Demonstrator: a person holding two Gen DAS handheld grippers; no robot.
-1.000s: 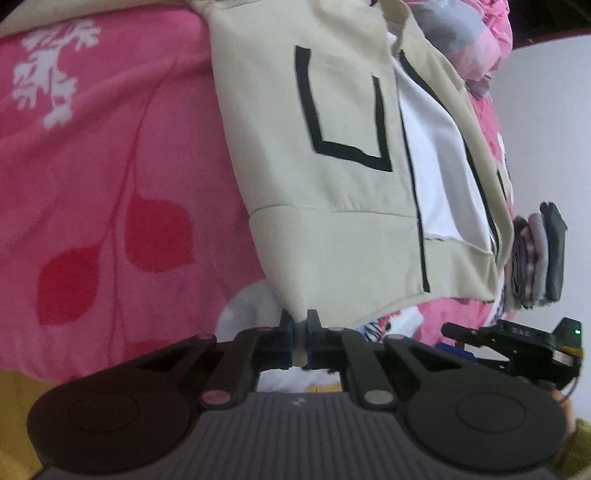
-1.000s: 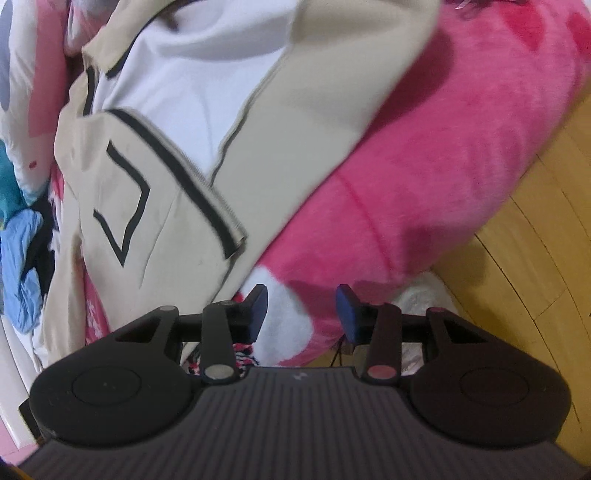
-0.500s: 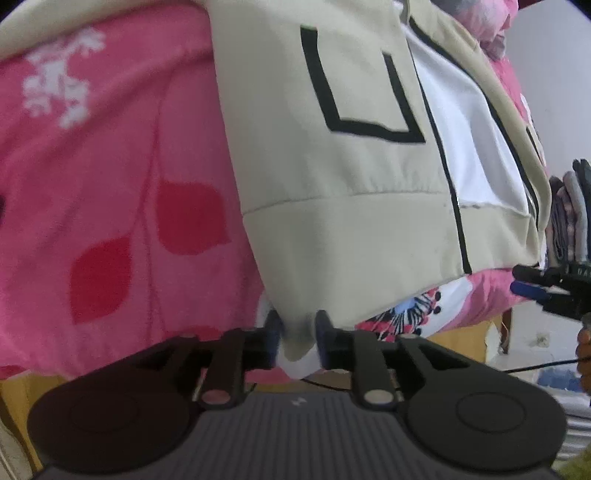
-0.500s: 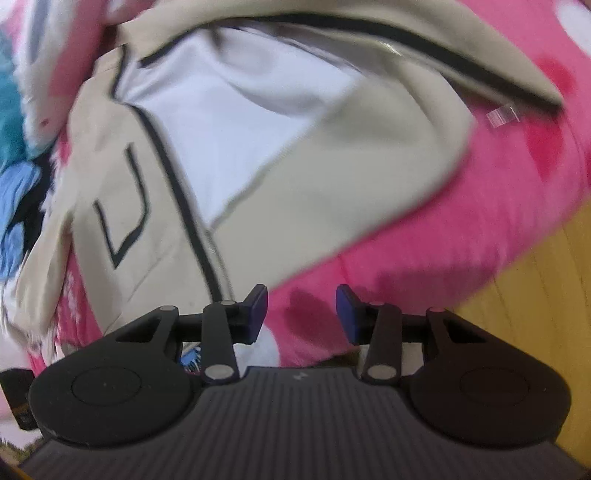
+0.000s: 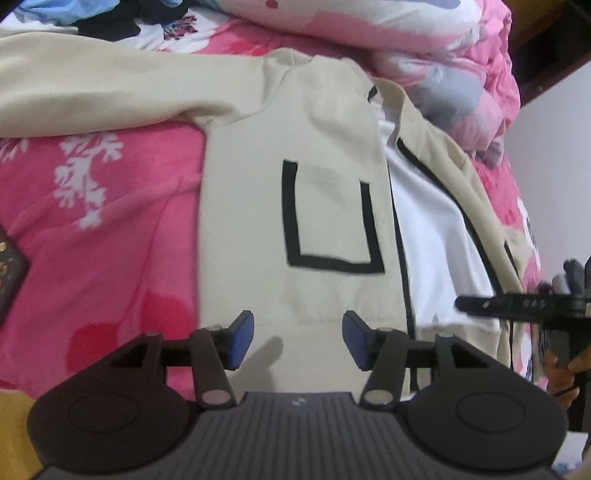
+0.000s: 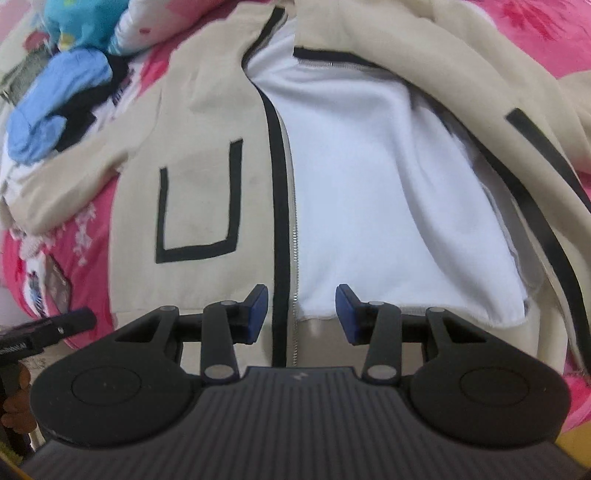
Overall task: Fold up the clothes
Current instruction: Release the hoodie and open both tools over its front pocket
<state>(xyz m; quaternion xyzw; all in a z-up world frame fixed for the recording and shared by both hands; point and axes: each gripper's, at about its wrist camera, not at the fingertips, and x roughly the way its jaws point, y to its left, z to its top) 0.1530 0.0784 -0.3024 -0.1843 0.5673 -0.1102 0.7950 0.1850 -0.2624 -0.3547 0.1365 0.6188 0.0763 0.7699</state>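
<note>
A cream jacket (image 5: 258, 206) with a black pocket outline (image 5: 328, 225) lies unzipped on the pink blanket (image 5: 103, 236), its white lining (image 6: 369, 177) showing. My left gripper (image 5: 298, 332) hovers over the jacket's bottom hem, its jaws opening, with nothing between the pads. My right gripper (image 6: 300, 310) stands open above the hem. The black-trimmed zipper edge (image 6: 282, 206) runs down under the gap between its fingers, untouched. Each gripper shows at the edge of the other's view: the right gripper (image 5: 517, 306) and the left gripper (image 6: 48, 325).
A heap of blue and black clothes (image 6: 55, 107) lies beyond the jacket's left sleeve. A pink and white quilt (image 5: 406, 33) is bunched at the far side of the bed. A dark flat object (image 5: 9, 269) rests on the blanket at the left. Yellow wooden floor (image 5: 11, 424) shows below the bed's edge.
My left gripper let go of the jacket's hem, opened and pulled up and back. My right gripper rolled and swung from the bed's edge to over the zipper front.
</note>
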